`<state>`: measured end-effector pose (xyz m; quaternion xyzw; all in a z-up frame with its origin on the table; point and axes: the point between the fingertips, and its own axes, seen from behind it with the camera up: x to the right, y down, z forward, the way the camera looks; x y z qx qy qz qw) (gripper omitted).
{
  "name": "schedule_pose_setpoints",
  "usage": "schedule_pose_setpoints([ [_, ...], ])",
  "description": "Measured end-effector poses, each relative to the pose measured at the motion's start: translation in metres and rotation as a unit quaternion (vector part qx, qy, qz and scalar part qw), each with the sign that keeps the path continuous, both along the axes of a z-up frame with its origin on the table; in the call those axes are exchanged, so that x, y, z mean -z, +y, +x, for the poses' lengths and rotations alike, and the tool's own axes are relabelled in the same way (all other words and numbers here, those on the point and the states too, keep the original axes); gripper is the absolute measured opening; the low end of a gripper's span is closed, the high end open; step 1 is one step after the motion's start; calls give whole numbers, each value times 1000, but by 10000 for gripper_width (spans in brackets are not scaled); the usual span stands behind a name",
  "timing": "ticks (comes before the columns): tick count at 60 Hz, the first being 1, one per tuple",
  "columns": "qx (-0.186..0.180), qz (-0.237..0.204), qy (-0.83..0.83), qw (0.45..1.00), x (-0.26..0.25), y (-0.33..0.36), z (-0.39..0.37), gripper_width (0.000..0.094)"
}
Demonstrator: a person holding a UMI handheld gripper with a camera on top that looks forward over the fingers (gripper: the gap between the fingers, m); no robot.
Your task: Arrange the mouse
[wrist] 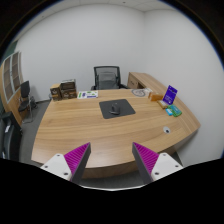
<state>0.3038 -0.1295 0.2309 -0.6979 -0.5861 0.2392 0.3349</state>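
Note:
A dark mouse rests on a grey mouse mat in the far middle of a curved wooden desk. My gripper hovers over the desk's near edge, well short of the mouse. Its two fingers, with magenta pads, stand wide apart and open with nothing between them.
A black office chair stands behind the desk. Small boxes and a flat item lie at the far left of the desk. A purple-screened tablet and teal objects sit at the right. A cabinet stands at the left wall.

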Motion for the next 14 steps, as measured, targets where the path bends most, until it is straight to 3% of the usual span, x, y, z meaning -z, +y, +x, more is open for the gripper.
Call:
schedule_pose_setpoints([
  [14,-10,0,9,1000,-8,-5,4,861],
])
